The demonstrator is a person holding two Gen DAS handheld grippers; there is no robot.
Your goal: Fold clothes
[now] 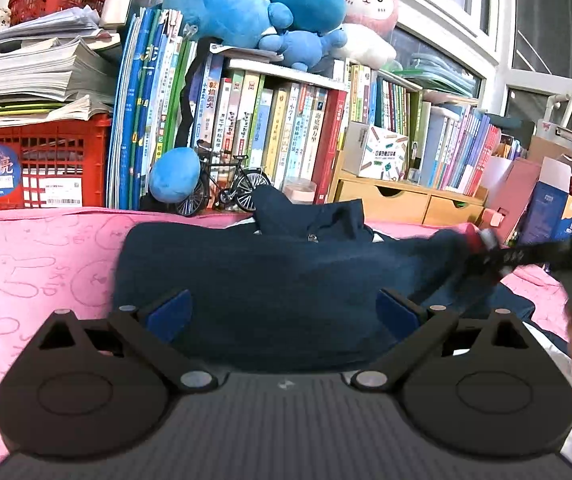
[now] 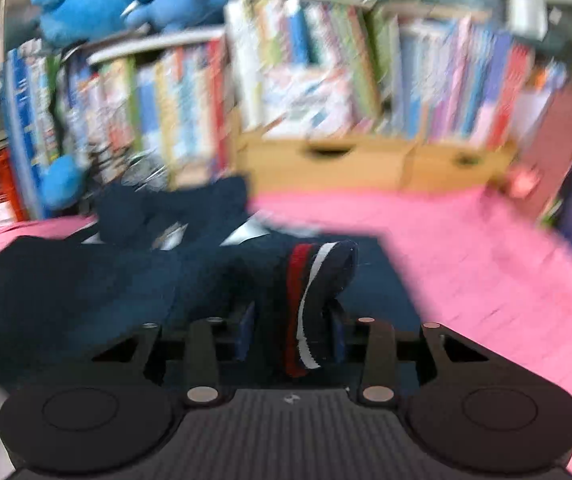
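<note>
A navy garment [image 1: 270, 280] lies spread across the pink rabbit-print cloth [image 1: 38, 264] that covers the surface, its collar [image 1: 306, 212] bunched toward twelve o'clock, near the toy bicycle [image 1: 226, 188] and the row of books [image 1: 286, 128].

The left gripper [image 1: 282, 308] hovers low over the near hem with its jaws spread wide and nothing between them. In the left wrist view the right gripper [image 2: 292, 330] comes in from three o'clock. Its jaws are pressed onto the striped sleeve cuff [image 2: 314, 280], a band of red, white and navy, and the sleeve is raised off the cloth. The right wrist view is heavily smeared, which suggests that hand is moving fast.

The main risk looks to be the grip. Only the cuff's edge sits between the pads, so a quick swing could pull it free and drop the sleeve short or crooked. With nothing pinning the body of the garment, dragging the sleeve could also pull the whole piece sideways and rumple what lies flat. A wide sweep toward twelve o'clock might knock the bicycle over. Whether this sleeve is being carried inward for a fold or drawn out to straighten it cannot be told from here.
</note>
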